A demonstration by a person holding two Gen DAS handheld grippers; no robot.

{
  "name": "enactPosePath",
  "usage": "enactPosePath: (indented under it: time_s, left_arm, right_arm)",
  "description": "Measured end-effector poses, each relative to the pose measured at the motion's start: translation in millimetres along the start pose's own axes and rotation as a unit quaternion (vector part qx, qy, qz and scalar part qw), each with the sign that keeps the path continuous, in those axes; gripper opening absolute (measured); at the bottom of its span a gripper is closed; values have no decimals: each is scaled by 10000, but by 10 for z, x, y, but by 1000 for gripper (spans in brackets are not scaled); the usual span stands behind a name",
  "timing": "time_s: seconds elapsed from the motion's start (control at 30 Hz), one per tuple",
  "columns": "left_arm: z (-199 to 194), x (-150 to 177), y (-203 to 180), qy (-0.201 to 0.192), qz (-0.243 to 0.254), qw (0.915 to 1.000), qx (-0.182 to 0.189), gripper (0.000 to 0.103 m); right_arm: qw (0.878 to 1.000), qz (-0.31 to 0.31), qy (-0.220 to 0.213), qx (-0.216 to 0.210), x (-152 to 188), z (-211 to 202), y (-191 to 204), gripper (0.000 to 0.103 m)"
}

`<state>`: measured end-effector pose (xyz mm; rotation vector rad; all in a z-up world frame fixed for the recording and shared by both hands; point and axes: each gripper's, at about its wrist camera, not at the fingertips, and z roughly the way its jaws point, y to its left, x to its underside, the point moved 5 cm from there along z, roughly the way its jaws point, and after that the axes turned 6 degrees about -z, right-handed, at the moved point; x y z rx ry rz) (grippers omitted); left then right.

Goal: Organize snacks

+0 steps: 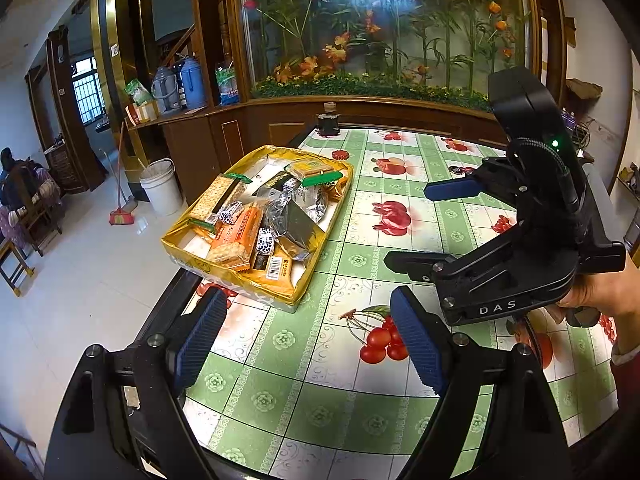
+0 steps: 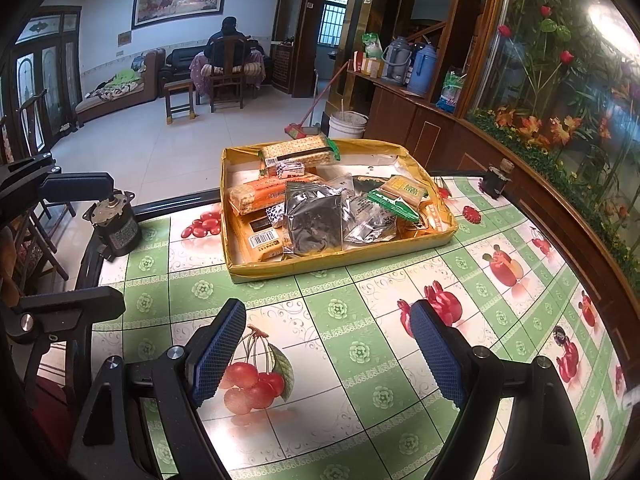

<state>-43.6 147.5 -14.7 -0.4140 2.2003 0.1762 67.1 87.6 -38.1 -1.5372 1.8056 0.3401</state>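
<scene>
Both the left gripper point(image 1: 304, 340) and the right gripper point(image 2: 328, 356) hover spread and empty over the tablecloth just short of the yellow tray point(image 2: 240, 272), likely because the snacks point(image 2: 316, 208) already lie piled inside it.
</scene>
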Motion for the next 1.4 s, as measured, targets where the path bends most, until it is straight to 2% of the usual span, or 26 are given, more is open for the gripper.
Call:
enactPosePath:
  time_s: [0.93, 1.27, 1.4]
  left_arm:
    - [-42, 6, 70, -38, -102, 9999, -49, 85]
    - [-107, -35, 115, -399, -63, 9988, -274, 85]
    - [-73, -38, 151, -267, -198, 9992, -216, 85]
  right_arm:
    - [9999, -152, 15, -39, -50, 31, 32, 86]
    - [9998, -177, -2, -98, -85, 55, 53, 86]
    - [9998, -179, -7, -124, -99, 67, 58, 86]
